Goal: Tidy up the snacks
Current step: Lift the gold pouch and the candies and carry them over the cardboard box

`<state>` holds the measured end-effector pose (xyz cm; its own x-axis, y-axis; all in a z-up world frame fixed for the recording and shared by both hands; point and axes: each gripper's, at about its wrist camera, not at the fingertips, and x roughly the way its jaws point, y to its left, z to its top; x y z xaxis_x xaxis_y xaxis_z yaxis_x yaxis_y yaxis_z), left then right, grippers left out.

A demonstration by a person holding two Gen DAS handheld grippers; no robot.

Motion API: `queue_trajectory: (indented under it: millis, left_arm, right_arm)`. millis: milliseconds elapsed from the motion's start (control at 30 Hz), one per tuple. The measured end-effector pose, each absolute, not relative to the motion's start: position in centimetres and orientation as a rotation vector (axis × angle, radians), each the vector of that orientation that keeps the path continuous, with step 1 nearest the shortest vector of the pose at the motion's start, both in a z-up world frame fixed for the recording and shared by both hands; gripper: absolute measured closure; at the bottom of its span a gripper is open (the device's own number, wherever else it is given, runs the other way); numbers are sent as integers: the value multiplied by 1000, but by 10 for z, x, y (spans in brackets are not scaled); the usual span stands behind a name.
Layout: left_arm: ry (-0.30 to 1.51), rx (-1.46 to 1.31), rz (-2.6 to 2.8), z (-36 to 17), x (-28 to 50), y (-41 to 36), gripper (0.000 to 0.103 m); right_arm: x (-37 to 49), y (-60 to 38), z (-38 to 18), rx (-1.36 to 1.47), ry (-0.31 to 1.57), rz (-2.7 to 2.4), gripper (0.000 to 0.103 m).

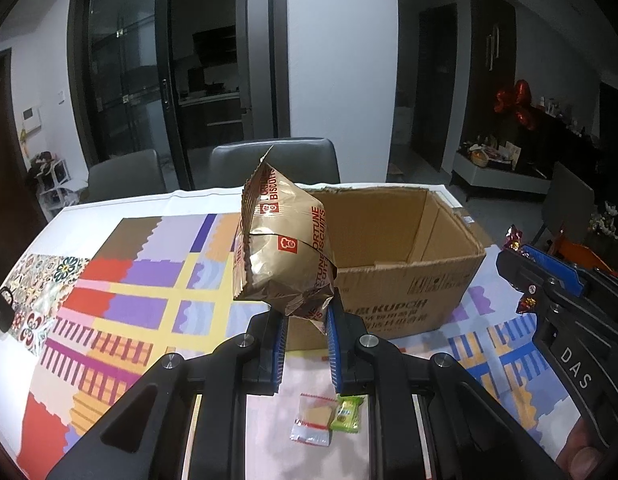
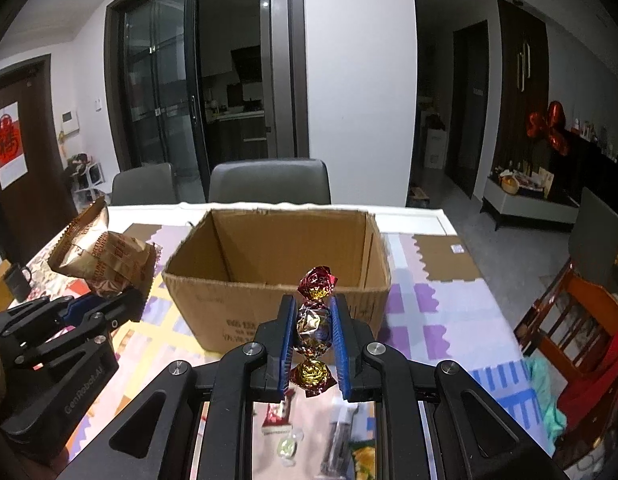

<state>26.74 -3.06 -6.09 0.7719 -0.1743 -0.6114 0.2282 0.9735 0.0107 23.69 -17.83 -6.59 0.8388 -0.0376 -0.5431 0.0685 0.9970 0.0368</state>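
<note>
- Both tools are loaded, and neither snack has gone into the cardboard box (image 2: pixel 277 264) yet; what shows of its inside looks bare, though the floor is mostly hidden from both cameras.
- The left gripper (image 1: pixel 305 328) is pinched shut on the bottom corner of a gold biscuit bag (image 1: pixel 281 248), holding it up off the table at about 10 o'clock from the box, close to its left wall.
- The right gripper (image 2: pixel 313 344) is closed on a foil-wrapped candy (image 2: pixel 314 328), its twisted ends poking out above and below the blue pads (image 2: pixel 287 344); it hangs just short of the box's near wall, at 6 o'clock from the opening.
- By my reckoning the job is early: two items are about to be dropped in, and more wait on the patterned tablecloth (image 1: pixel 121 288).
- Left over near the person: a clear packet with red trim (image 1: pixel 313 420) touching a green candy (image 1: pixel 345 414), and in the right view a red-and-white packet (image 2: pixel 279 412), a pale wrapped sweet (image 2: pixel 287 446) and a yellow-green pack (image 2: pixel 363 458) at the bottom edge.
- Writing: the bag reads "ORTUNE BISCUITS" in red, the first letter folded away. The box front shows "KUPOH" in the left view, with smaller print too blurred to read. The gripper bodies carry "DAS" and "CenRobot.AI".
</note>
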Motion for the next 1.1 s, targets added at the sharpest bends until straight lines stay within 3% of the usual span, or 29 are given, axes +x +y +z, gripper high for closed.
queue_trajectory:
  millis: [1100]
  left_arm:
    - [634,105,-242,-56,336,-51,84]
  right_arm:
    - [312,-204,-56,62,539,-75,84]
